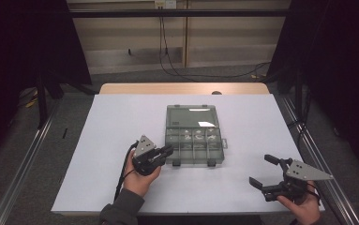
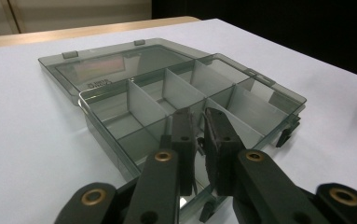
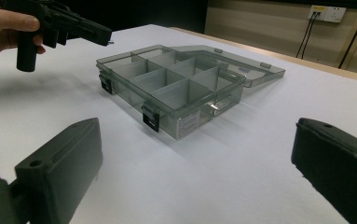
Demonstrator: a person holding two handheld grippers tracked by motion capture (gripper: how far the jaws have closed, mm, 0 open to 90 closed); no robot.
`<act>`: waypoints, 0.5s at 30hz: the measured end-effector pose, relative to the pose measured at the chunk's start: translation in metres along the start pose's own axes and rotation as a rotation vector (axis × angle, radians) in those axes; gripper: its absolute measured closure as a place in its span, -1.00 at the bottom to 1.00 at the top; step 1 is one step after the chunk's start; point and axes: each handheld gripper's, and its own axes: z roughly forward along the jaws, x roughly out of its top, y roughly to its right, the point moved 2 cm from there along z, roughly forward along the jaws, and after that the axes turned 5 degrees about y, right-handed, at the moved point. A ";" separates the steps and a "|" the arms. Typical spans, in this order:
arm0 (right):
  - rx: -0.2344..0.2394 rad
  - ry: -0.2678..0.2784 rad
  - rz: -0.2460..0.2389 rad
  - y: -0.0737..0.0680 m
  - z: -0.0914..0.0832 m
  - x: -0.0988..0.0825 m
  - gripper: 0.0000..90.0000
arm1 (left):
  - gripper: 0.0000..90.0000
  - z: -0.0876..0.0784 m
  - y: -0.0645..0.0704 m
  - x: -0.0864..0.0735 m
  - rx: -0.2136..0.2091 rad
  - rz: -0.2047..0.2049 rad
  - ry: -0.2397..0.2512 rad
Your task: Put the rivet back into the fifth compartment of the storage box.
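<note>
On the white table (image 1: 121, 122) lies one open compartment box (image 1: 194, 140) between two grippers. Left gripper (image 1: 168, 151) is closed on nothing; right gripper (image 1: 260, 169) gapes. Box contents stay unclear.

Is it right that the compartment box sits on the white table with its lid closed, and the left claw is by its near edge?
Not quite: the lid is open, lying flat behind the compartment box, as the right gripper view shows. The box does sit on the white table, with the left claw by its near edge.

A clear grey compartment box (image 1: 195, 140) lies open mid-table, its lid (image 1: 190, 116) folded flat behind.
</note>
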 end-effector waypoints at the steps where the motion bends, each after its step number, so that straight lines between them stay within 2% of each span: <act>1: 0.000 0.001 0.000 0.000 0.000 0.000 -0.97 | 0.85 0.001 0.000 -0.001 0.004 0.003 -0.004; 5: 0.001 -0.001 -0.003 0.000 0.000 0.000 -0.97 | 0.84 0.005 0.001 -0.003 0.017 0.021 -0.014; 7: 0.001 -0.001 -0.001 0.000 0.000 0.000 -0.97 | 0.84 0.006 0.002 -0.004 0.025 0.018 -0.017; 9: 0.001 0.001 0.000 0.000 0.000 0.000 -0.97 | 0.84 0.007 0.000 -0.004 0.015 0.005 -0.008; 10: -0.003 0.001 0.002 0.000 0.000 0.000 -0.97 | 0.84 0.007 0.000 -0.005 0.027 0.005 -0.013; 15: -0.013 0.004 0.001 0.000 0.000 -0.001 -0.97 | 0.83 0.009 -0.001 -0.006 0.016 0.005 -0.014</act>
